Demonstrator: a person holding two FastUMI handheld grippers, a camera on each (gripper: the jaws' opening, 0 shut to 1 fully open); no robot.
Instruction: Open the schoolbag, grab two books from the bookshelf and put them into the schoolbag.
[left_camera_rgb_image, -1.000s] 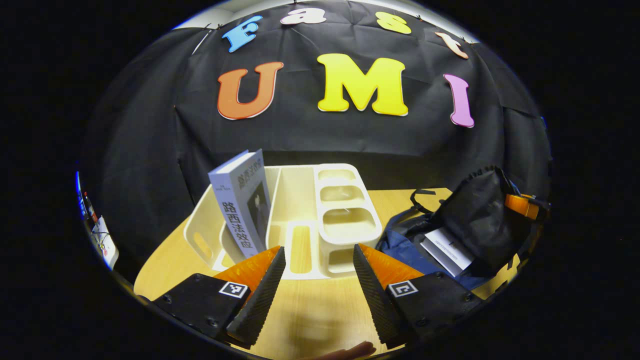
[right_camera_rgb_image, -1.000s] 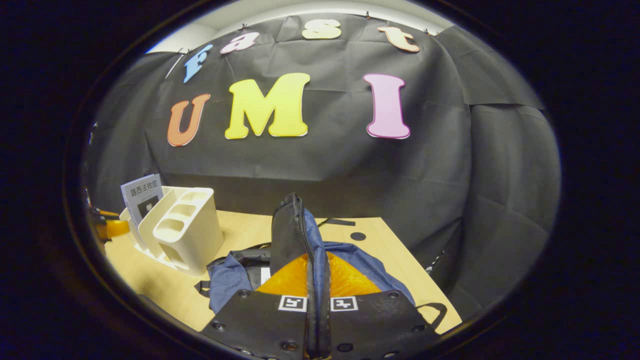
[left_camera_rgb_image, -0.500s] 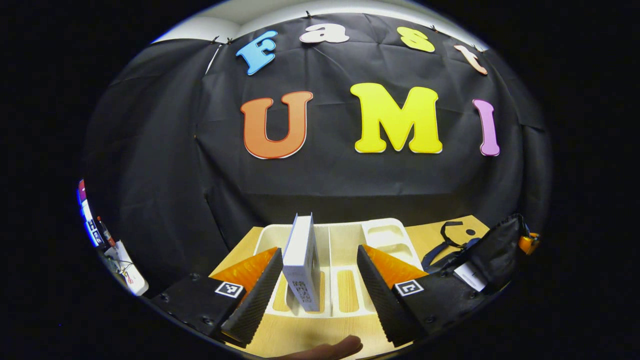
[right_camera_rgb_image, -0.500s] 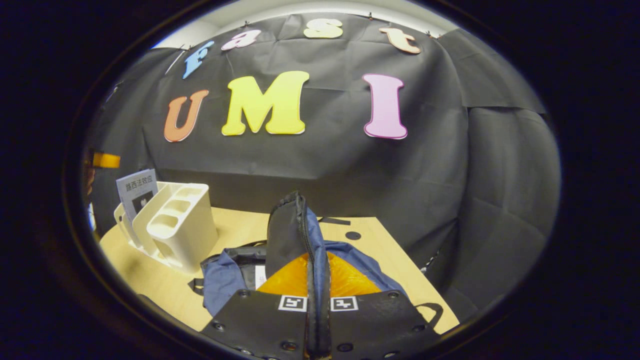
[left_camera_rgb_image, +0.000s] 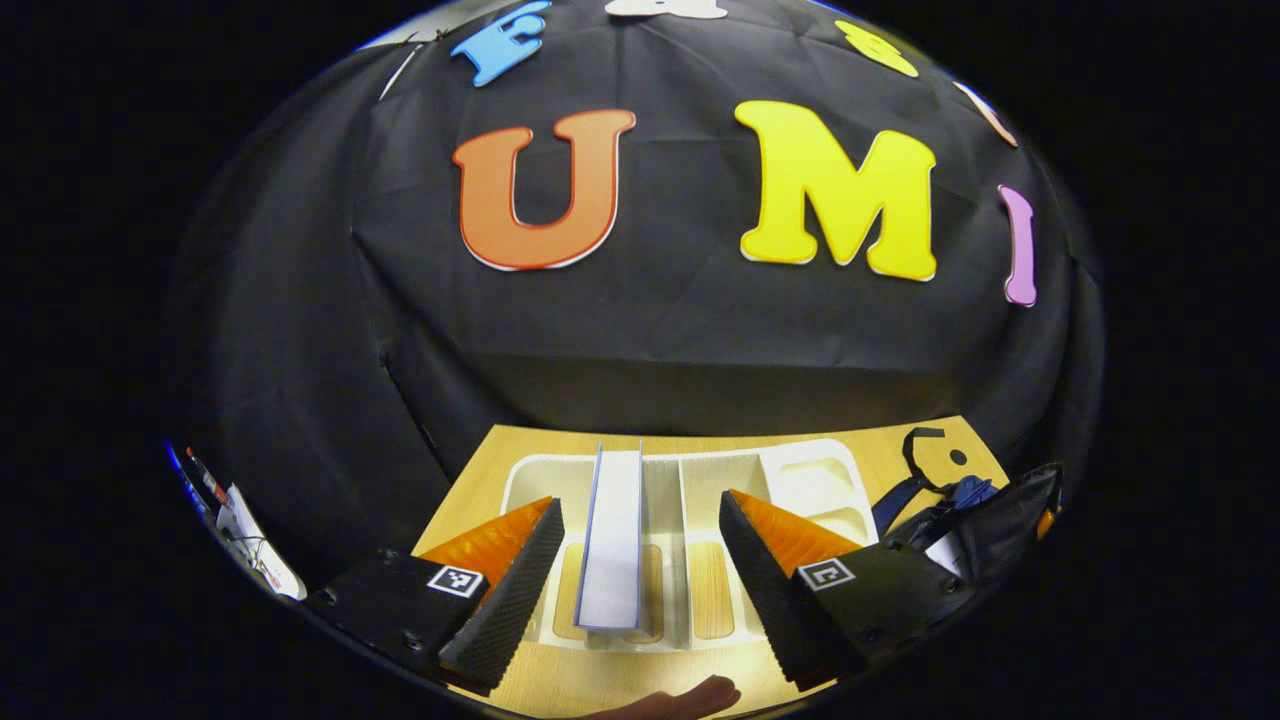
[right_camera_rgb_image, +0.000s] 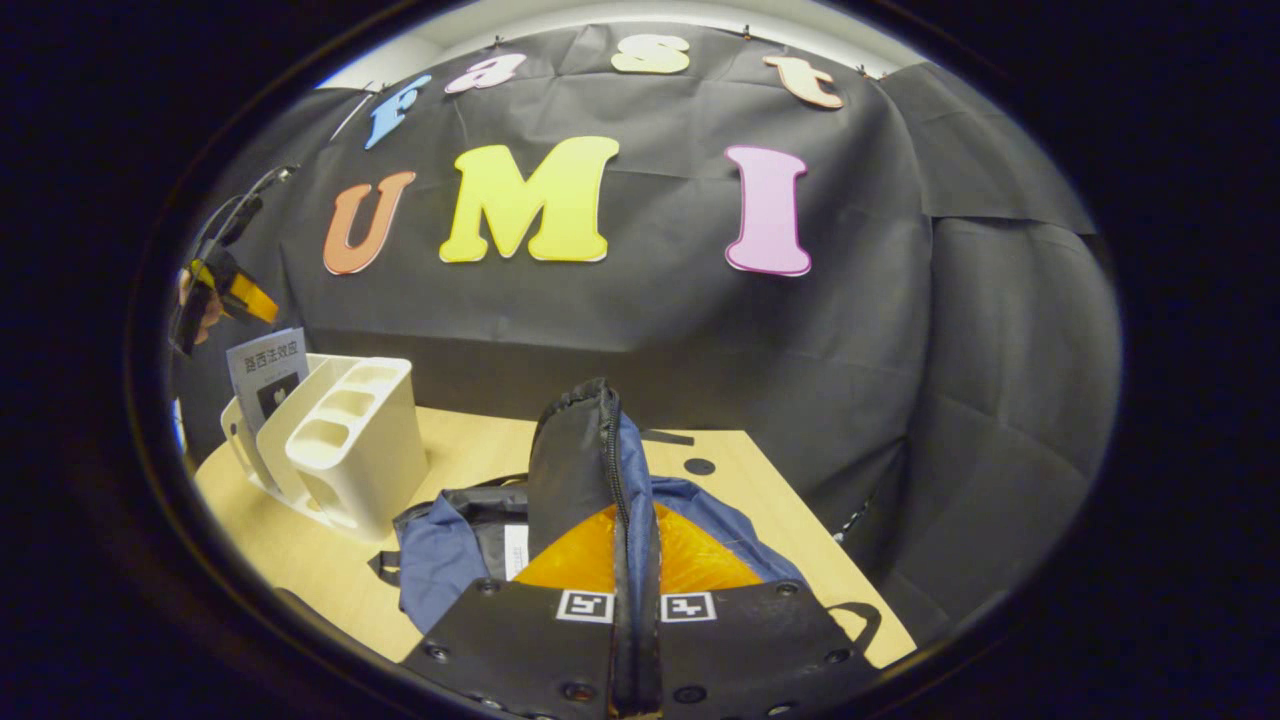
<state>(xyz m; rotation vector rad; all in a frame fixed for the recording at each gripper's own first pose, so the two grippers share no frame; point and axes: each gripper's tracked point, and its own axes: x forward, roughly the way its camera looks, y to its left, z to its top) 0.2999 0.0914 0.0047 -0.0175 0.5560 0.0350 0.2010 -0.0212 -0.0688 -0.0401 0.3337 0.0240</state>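
In the left gripper view, the left gripper (left_camera_rgb_image: 640, 560) hung above the cream bookshelf (left_camera_rgb_image: 800, 470), its fingers spread wide on either side of the one book (left_camera_rgb_image: 612, 540) standing upright in a slot, neither finger touching it. The book showed its top edge, spine nearest the camera. To the right, on the wooden table (left_camera_rgb_image: 480, 480), lay the schoolbag (left_camera_rgb_image: 985, 520), its flap raised, with a white book (left_camera_rgb_image: 938, 552) partly visible inside. A fingertip (left_camera_rgb_image: 690, 695) of the person showed at the bottom edge.

In the right gripper view, the right gripper (right_camera_rgb_image: 630, 640) was closed on the schoolbag's flap (right_camera_rgb_image: 580, 450), both fingers pinching the zippered edge and holding it upright. The blue and black schoolbag (right_camera_rgb_image: 440, 550) lay open beneath it on the table (right_camera_rgb_image: 480, 450), a white book (right_camera_rgb_image: 515, 550) just visible inside. At the far left stood the bookshelf (right_camera_rgb_image: 340, 450) with the book (right_camera_rgb_image: 265, 370) upright in it, and the left gripper (right_camera_rgb_image: 225, 290) above that.
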